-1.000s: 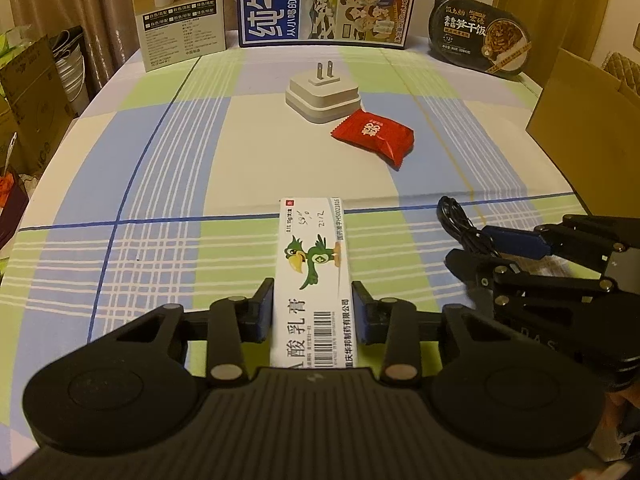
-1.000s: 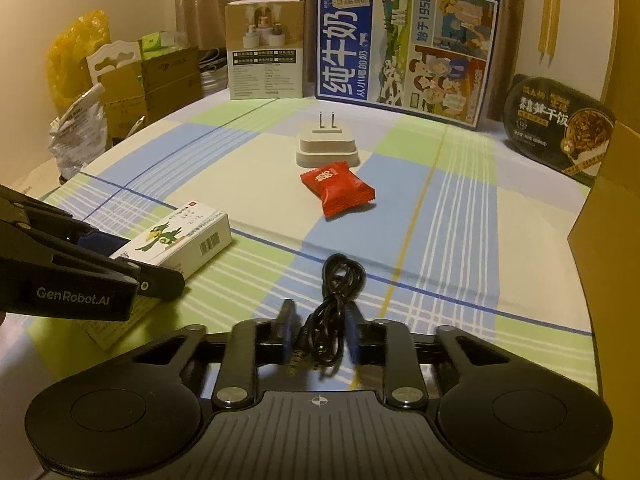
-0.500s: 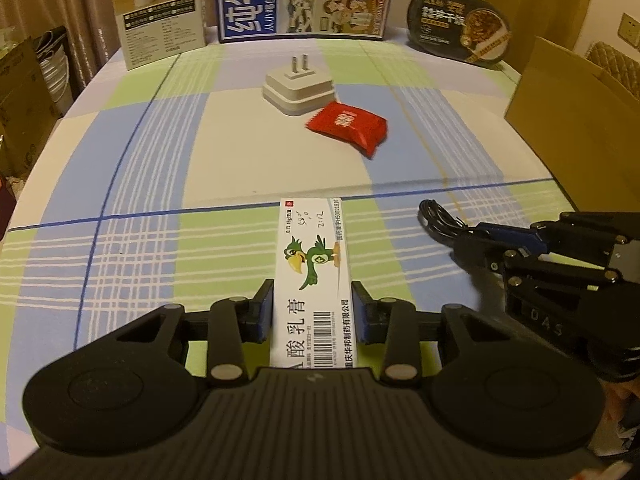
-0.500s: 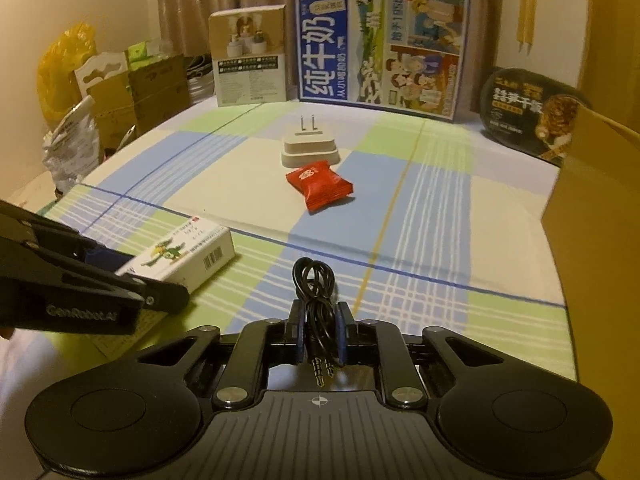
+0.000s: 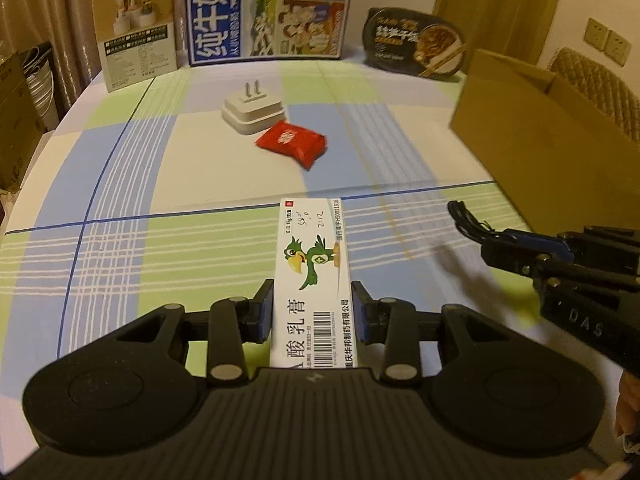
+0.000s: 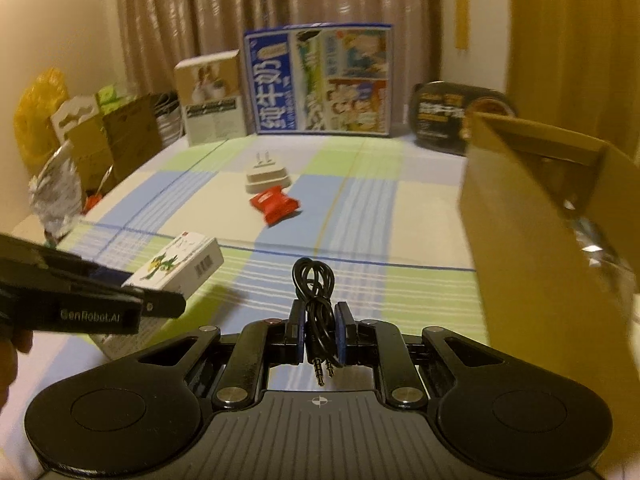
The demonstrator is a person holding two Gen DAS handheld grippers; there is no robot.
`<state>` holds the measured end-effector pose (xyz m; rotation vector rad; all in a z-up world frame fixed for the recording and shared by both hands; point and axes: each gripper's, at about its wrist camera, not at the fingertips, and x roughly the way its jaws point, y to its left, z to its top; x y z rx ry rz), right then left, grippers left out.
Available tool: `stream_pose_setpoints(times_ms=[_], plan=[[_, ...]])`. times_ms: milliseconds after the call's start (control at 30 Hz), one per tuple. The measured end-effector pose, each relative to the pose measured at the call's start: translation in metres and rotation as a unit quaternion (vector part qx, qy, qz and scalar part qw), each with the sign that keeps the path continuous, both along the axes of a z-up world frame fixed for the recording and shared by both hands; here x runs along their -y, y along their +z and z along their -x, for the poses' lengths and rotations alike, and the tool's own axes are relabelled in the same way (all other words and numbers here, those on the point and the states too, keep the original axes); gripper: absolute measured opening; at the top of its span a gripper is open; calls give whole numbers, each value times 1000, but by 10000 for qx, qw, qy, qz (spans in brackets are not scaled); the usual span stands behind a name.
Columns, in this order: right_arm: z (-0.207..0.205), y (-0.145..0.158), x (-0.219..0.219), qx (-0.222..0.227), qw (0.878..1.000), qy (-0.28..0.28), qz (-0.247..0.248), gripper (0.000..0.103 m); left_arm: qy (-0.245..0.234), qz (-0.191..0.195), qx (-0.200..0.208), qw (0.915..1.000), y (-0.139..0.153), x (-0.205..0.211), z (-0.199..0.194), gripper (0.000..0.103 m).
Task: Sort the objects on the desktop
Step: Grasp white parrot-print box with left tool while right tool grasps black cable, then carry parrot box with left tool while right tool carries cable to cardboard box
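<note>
Right wrist: black cable (image 6: 314, 280) in closed right tool (image 6: 320, 330).

Home: curtains (image 6: 192, 20), checked tablecloth (image 5: 132, 184)

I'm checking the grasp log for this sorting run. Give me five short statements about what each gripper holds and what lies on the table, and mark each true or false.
1. The right gripper is shut on the black audio cable. True.
2. The left gripper grips the red snack packet. False: its fingers are on the white ointment box.
3. The white plug adapter lies with its prongs up. True.
4. The red snack packet sits inside the cardboard box. False: it lies on the tablecloth.
5. The cable's plugs point toward the camera. True.
</note>
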<state>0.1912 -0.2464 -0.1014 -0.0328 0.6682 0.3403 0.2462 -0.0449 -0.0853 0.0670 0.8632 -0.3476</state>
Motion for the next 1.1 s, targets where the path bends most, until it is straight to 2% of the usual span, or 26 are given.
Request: stream_pose_setpoints(times_ms=[200, 433, 633, 833, 1100], plan=[[25, 26, 25, 74, 9995, -267, -134, 11, -45, 141, 206, 9997, 22, 18, 34, 33], [53, 64, 48, 353, 9979, -489, -249, 11, 43, 434, 174, 9989, 41, 36, 73, 33], [81, 91, 66, 556, 9958, -634, -360, 11, -32, 464, 269, 9986, 63, 54, 108, 33], [104, 106, 93, 656, 9935, -863, -343, 11, -202, 472, 407, 9979, 86, 73, 138, 33], [130, 115, 144, 676, 9884, -1345, -227, 11, -593, 525, 542, 9954, 108, 114, 157, 33]])
